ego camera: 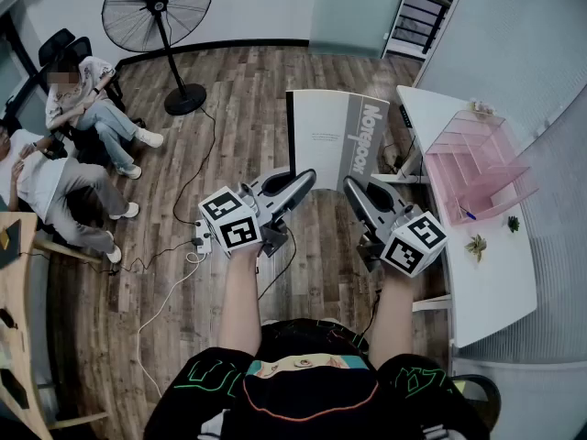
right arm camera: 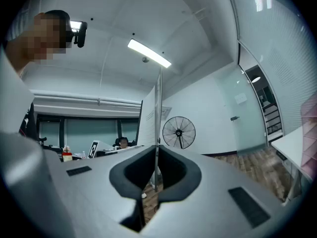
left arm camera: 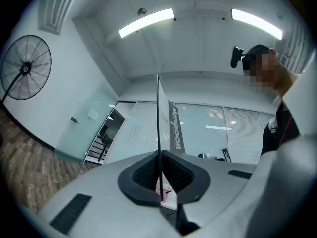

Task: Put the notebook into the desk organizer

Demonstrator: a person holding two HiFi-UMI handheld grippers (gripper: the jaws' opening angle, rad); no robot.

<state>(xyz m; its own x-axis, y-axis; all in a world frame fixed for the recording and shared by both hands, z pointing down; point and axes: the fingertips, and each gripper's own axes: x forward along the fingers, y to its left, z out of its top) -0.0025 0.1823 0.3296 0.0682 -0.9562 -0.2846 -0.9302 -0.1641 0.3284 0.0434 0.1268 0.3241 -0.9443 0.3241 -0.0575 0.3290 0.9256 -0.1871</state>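
A thin grey-and-white notebook [ego camera: 337,138] with "Notebook" printed on its cover stands upright in the air in front of me, over the wooden floor. My left gripper [ego camera: 306,181] is shut on its lower left edge, and my right gripper [ego camera: 352,187] is shut on its lower right edge. In the left gripper view the notebook [left arm camera: 159,118] runs edge-on up from between the pinched pads [left arm camera: 148,175]. The right gripper view shows the same thin edge [right arm camera: 158,113] rising from that gripper [right arm camera: 156,170]. The pink translucent desk organizer [ego camera: 477,159] stands on the white desk [ego camera: 491,287] to the right of the notebook.
A small green plant [ego camera: 475,246] sits on the desk near the organizer. A standing fan [ego camera: 158,12] is at the far left, with cables and a power strip [ego camera: 198,241] on the floor. Two people sit at the left [ego camera: 87,108]. Stairs [ego camera: 417,12] lie beyond.
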